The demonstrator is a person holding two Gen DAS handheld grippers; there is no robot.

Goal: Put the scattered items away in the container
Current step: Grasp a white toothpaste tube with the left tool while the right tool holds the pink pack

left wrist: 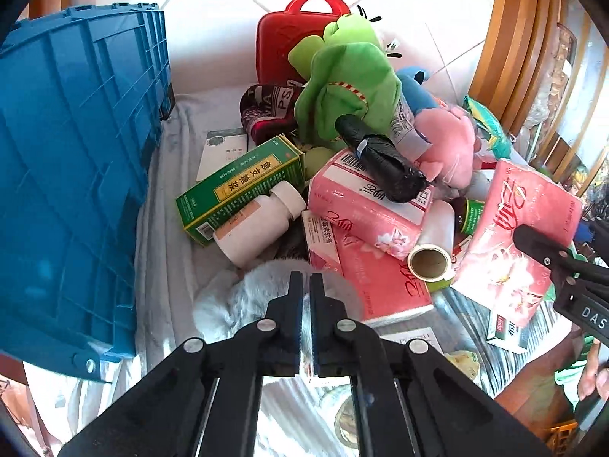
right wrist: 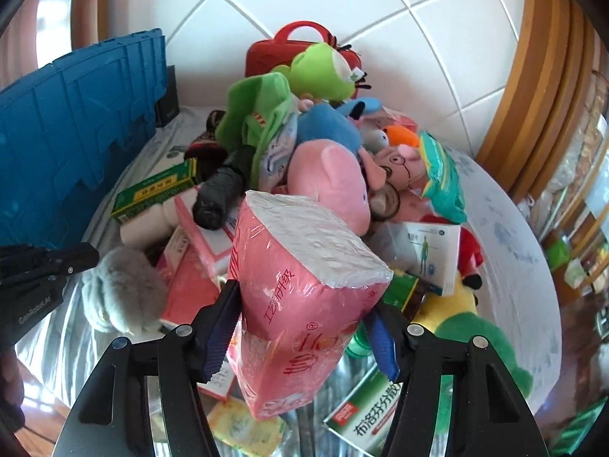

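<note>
Tissue pack (right wrist: pixel 300 297): clamped between right gripper (right wrist: pixel 304 327) jaws, lifted off pile for binning; left gripper (left wrist: pixel 306 289) jaws together, pinching grey fluffy item (left wrist: pixel 243 301); blue container (left wrist: pixel 76 160) at bed's left edge.

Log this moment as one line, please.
left claw: shut, nothing seen in it | right claw: shut on tissue pack, held above pile | blue crate: at left, contents unseen
</note>
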